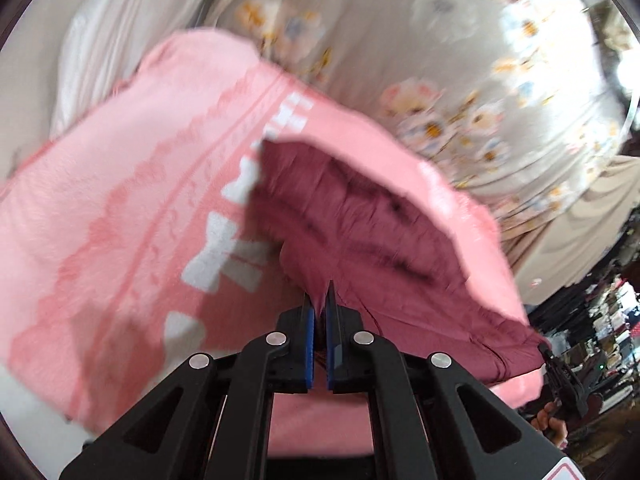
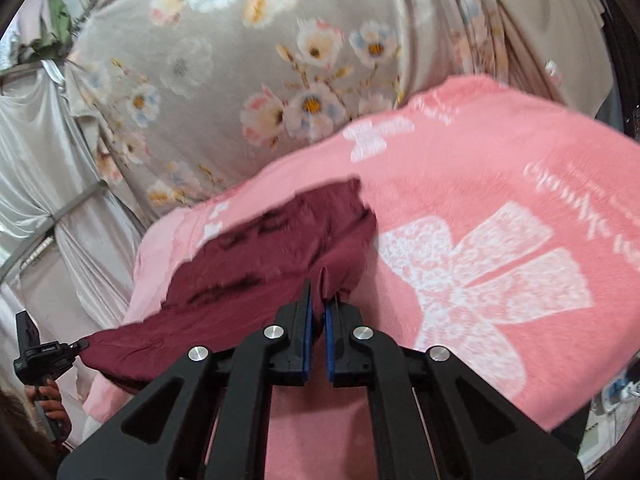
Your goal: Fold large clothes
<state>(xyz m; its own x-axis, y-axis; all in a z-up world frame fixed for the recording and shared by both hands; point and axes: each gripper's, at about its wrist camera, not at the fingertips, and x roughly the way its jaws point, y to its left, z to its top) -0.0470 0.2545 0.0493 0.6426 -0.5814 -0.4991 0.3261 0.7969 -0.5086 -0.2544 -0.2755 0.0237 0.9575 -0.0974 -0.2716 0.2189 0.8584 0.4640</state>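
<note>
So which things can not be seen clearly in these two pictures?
- Maroon garment: motion blur in the left wrist view hides its type and dark markings.
- Pink blanket: its white writing is cut off by the right edge of the right wrist view.
- Left gripper, right gripper: cloth covers the fingers' tips.

Left gripper (image 1: pixel 320 300), right gripper (image 2: pixel 318 296): jaws clamped.

There is one maroon garment (image 1: pixel 360 216) (image 2: pixel 280 256), one pink blanket (image 1: pixel 120 184) (image 2: pixel 480 184) with white bows under it, and one floral sheet (image 1: pixel 400 40) (image 2: pixel 240 60) beyond. Two grippers show, the left gripper (image 1: pixel 320 304) and the right gripper (image 2: pixel 318 296), each pinching maroon cloth.
</note>
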